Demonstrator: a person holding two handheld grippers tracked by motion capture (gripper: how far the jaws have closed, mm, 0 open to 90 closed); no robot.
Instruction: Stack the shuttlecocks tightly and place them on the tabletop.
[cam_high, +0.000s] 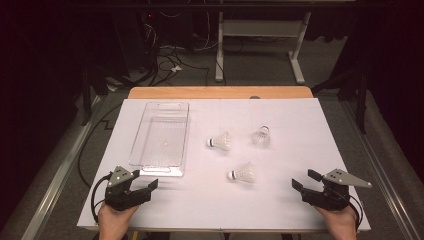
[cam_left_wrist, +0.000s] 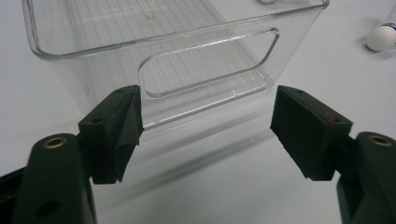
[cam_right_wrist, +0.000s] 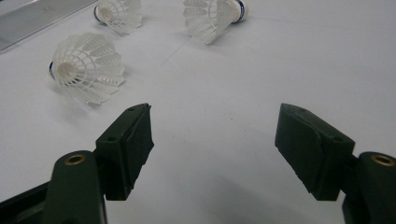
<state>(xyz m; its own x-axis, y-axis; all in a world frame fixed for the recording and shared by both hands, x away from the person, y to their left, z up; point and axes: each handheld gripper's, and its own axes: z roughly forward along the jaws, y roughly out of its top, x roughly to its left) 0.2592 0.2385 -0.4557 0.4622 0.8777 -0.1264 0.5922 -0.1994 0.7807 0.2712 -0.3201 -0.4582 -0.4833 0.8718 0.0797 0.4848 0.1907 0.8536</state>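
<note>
While both of the person's hands rest at the near edge of the white bench (cam_high: 300, 120), each holds a black claw pointing forward and inward. The left claw (cam_high: 145, 187) sits at the near left corner, its jaws spread apart with nothing between them, aimed at the short end of a clear plastic bin (cam_high: 160, 135) just beyond it. In the left gripper view, the bin's handle cutout (cam_left_wrist: 208, 63) sits close ahead between the jaws. The right claw (cam_high: 302, 181) sits at the near right corner, jaws likewise apart and holding nothing. Three white shuttlecocks lie on the bench between bin and right claw: the nearest shuttlecock (cam_high: 241, 173), a middle shuttlecock (cam_high: 220, 142), and a far shuttlecock (cam_high: 261, 136), all apart from both claws.
</note>
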